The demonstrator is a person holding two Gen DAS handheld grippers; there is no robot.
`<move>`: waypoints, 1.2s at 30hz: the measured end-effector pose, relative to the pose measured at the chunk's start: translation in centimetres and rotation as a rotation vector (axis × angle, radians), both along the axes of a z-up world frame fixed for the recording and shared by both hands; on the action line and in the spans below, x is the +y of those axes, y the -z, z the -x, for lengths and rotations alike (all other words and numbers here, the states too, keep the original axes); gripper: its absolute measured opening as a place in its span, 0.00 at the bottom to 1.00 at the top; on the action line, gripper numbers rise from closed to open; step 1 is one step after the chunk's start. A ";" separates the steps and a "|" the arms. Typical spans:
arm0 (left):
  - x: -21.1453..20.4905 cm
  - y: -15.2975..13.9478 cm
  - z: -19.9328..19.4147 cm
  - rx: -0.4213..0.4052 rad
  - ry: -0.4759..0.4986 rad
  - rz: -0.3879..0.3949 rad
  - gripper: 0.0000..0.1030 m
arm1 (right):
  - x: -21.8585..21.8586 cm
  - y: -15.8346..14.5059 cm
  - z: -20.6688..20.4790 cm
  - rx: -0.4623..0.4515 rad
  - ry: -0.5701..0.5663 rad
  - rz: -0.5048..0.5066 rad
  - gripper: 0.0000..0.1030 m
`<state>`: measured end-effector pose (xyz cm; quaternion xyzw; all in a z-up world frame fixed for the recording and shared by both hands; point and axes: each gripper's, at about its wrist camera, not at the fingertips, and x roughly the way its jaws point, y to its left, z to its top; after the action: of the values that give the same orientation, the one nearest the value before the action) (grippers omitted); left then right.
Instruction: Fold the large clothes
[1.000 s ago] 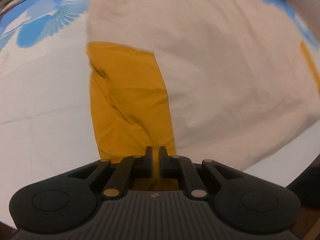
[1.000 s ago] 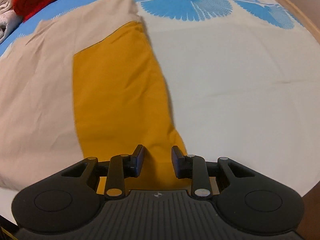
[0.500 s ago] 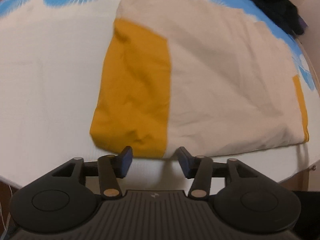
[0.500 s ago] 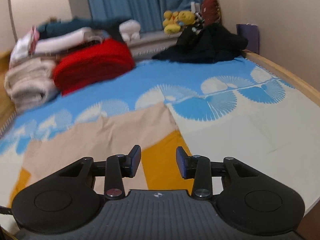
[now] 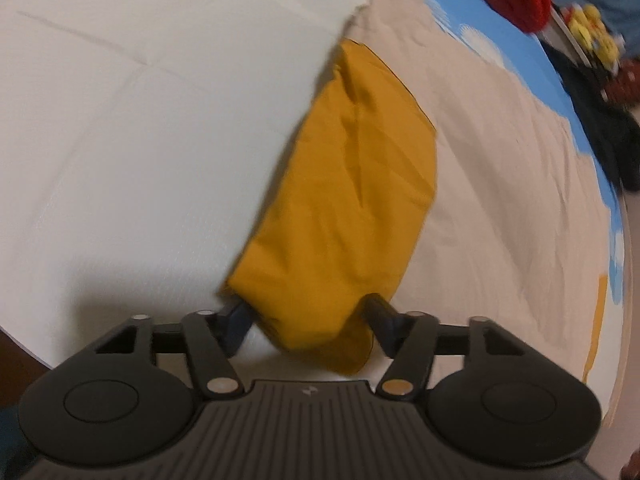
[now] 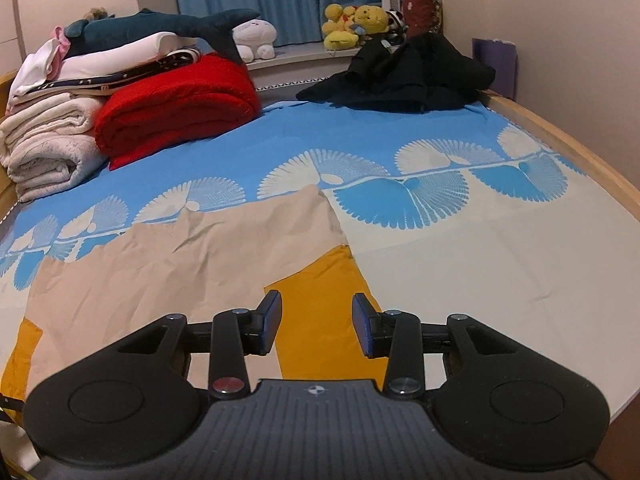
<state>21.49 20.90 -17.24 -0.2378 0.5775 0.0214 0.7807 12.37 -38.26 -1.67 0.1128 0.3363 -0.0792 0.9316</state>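
The beige garment is laid out flat near the front edge of the bed, with its yellow sleeve already folded in over the body on one side. A second yellow bit can be seen at the far side, so that part probably hasn't been dealt with yet. The left gripper has just been closing, with the sleeve's end between its jaws, though no pinch can be made out. The right gripper is held above the cloth, jaws apart and empty. More folds look to be needed.
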 end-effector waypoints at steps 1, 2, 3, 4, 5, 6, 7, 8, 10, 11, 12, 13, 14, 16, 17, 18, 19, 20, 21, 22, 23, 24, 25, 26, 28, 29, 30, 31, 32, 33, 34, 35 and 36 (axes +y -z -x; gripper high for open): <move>0.1 -0.1 -0.1 -0.007 -0.008 0.000 0.42 | -0.1 0.1 0.0 0.004 0.006 -0.002 0.39; 0.0 -0.1 -0.1 -0.015 -0.004 -0.001 0.30 | -0.2 0.2 0.0 0.007 0.012 -0.001 0.39; -0.2 -0.4 -0.1 -0.028 0.007 -0.006 0.19 | -0.2 0.2 0.0 0.009 0.017 0.001 0.39; -0.5 -0.8 0.0 -0.044 0.024 -0.014 0.16 | -0.3 0.3 0.0 0.012 0.019 0.004 0.39; -0.6 -1.1 0.0 -0.060 0.041 -0.030 0.12 | -0.3 0.3 -0.1 0.016 0.021 0.007 0.39; -0.9 -1.6 0.1 -0.076 0.057 -0.050 0.10 | -0.4 0.3 -0.1 0.017 0.023 0.009 0.39; -0.9 -2.0 0.3 -0.092 0.066 -0.062 0.10 | -0.4 0.3 -0.2 0.017 0.026 0.012 0.39; -0.8 -2.5 0.5 -0.115 0.073 -0.077 0.09 | -0.4 0.3 -0.3 0.017 0.029 0.016 0.39; 0.0 -4.1 1.1 -0.165 0.061 -0.104 0.08 | -0.5 0.3 -0.6 0.021 0.035 0.022 0.39; 0.5 -4.9 1.4 -0.186 0.046 -0.113 0.08 | -0.6 0.3 -0.8 0.022 0.035 0.027 0.39; 0.9 -5.7 1.7 -0.208 0.037 -0.133 0.08 | -0.7 0.3 -0.9 0.023 0.035 0.033 0.39; 1.3 -6.4 2.0 -0.221 0.029 -0.152 0.08 | -0.7 0.2 -1.1 0.021 0.035 0.037 0.39; 1.7 -7.0 2.3 -0.225 0.024 -0.169 0.08 | -0.8 0.2 -1.2 0.018 0.037 0.036 0.39; 1.8 -7.8 3.0 -0.225 0.048 -0.256 0.08 | -1.1 0.2 -1.6 0.018 0.044 0.025 0.39; 1.6 -8.3 3.3 -0.224 0.066 -0.318 0.08 | -1.2 0.2 -1.8 0.019 0.048 0.012 0.39; 1.4 -9.1 4.0 -0.222 0.079 -0.366 0.07 | -1.2 0.3 -1.9 0.020 0.050 -0.001 0.39; 1.0 -9.9 4.3 -0.228 0.094 -0.409 0.07 | -1.2 0.3 -2.1 0.020 0.051 -0.011 0.39; 0.5 -10.7 4.6 -0.248 0.111 -0.433 0.07 | -1.2 0.2 -2.3 0.019 0.049 -0.018 0.39; -0.2 -11.6 4.7 -0.281 0.128 -0.445 0.07 | -1.0 0.2 -2.4 0.015 0.048 -0.024 0.39; -0.8 -12.4 4.9 -0.314 0.151 -0.455 0.07 | -0.9 0.1 -2.4 0.010 0.045 -0.034 0.39; -1.6 -12.8 4.8 -0.346 0.170 -0.462 0.07 | -0.9 0.1 -2.5 0.007 0.043 -0.045 0.39; -2.4 -13.2 5.0 -0.388 0.190 -0.467 0.07 | -0.9 0.1 -2.6 0.006 0.039 -0.053 0.39; -3.2 -13.5 5.2 -0.438 0.216 -0.472 0.07 | -0.8 0.0 -2.8 0.005 0.036 -0.055 0.39; -4.0 -13.6 5.4 -0.474 0.240 -0.473 0.07 | -0.7 0.0 -3.0 0.001 0.032 -0.054 0.39; -5.8 -14.2 4.7 -0.498 0.249 -0.391 0.07 | -0.5 -0.1 -3.3 -0.003 0.028 -0.050 0.39; -6.7 -15.0 4.5 -0.533 0.250 -0.331 0.07 | -0.5 0.0 -3.4 -0.002 0.025 -0.045 0.39; -8.1 -16.0 4.4 -0.579 0.277 -0.300 0.06 | -0.5 0.0 -3.5 -0.002 0.020 -0.040 0.39; -10.0 -16.8 4.5 -0.618 0.323 -0.297 0.06 | -0.5 0.0 -3.5 -0.004 0.015 -0.036 0.39; -12.1 -17.3 4.5 -0.647 0.374 -0.280 0.06 | -0.5 0.0 -3.5 -0.007 0.013 -0.031 0.39; -14.1 -17.7 4.5 -0.662 0.417 -0.250 0.06 | -0.7 0.0 -3.4 -0.008 0.013 -0.032 0.39; -16.2 -18.0 4.5 -0.678 0.464 -0.219 0.06 | -1.0 0.0 -3.3 -0.010 0.015 -0.035 0.39; -19.0 -18.1 4.7 -0.698 0.527 -0.193 0.06 | -1.3 -0.1 -3.1 -0.013 0.020 -0.041 0.39; -21.5 -18.1 5.0 -0.718 0.582 -0.176 0.06 | -1.5 -0.1 -2.9 -0.016 0.024 -0.043 0.39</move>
<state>16.46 -0.61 0.87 0.0090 0.3097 -0.2331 0.9218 15.31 -39.72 -1.56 0.1378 0.3290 -0.0823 0.9306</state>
